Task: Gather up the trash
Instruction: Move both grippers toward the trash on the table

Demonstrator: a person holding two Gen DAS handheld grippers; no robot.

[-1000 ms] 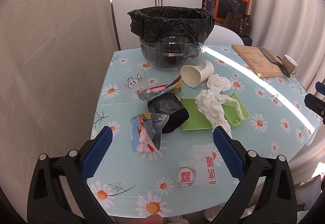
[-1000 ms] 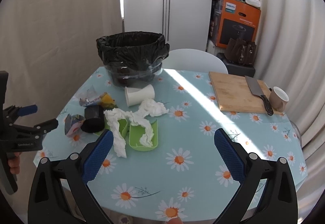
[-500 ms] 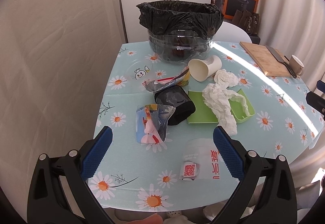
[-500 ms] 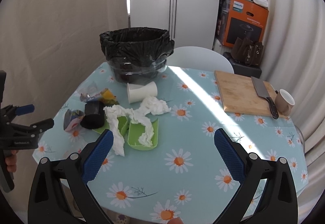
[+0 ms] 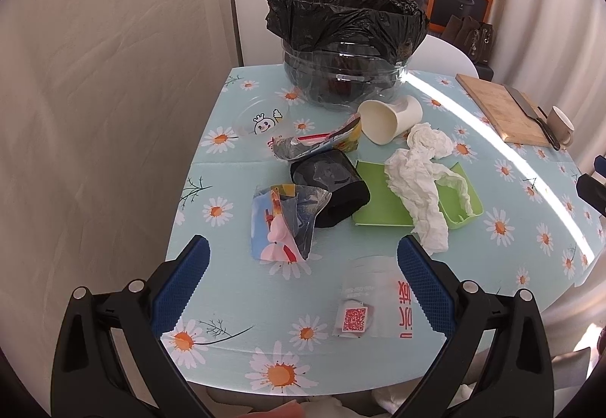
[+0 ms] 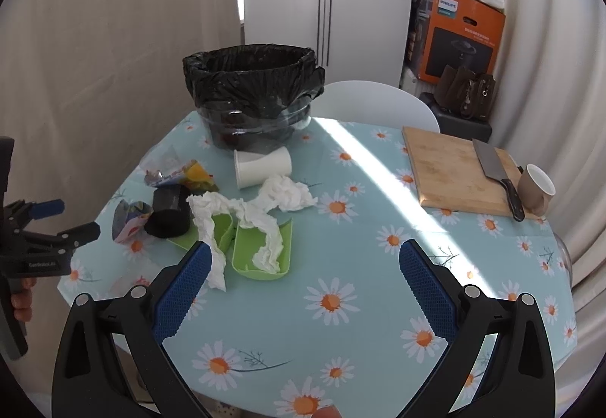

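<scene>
A bin lined with a black bag (image 5: pixel 344 50) (image 6: pixel 253 96) stands at the table's far side. In front of it lies trash: a white paper cup (image 5: pixel 390 118) (image 6: pixel 263 166) on its side, crumpled tissues (image 5: pixel 416 187) (image 6: pixel 242 224) draped over a green tray (image 5: pixel 382 202) (image 6: pixel 261 251), a black cup (image 5: pixel 333 187) (image 6: pixel 168 211), a colourful wrapper (image 5: pixel 284 221) (image 6: pixel 127 221), a foil wrapper (image 5: pixel 318 143) (image 6: pixel 178 173) and a clear bag with a QR label (image 5: pixel 375 304). My left gripper (image 5: pixel 301 281) is open above the near left edge. My right gripper (image 6: pixel 303 285) is open, empty, over the near side.
A wooden cutting board (image 6: pixel 454 171) (image 5: pixel 500 111) with a cleaver (image 6: pixel 496 175) and a beige mug (image 6: pixel 536 188) lies at the right. A white chair (image 6: pixel 378 103) stands behind the table. An orange box (image 6: pixel 458 35) and bags sit at the back right. Curtains hang left.
Both grippers have risen and pulled back slightly, so the table looks lower and farther. Both stay open. Nothing on the table has moved.
</scene>
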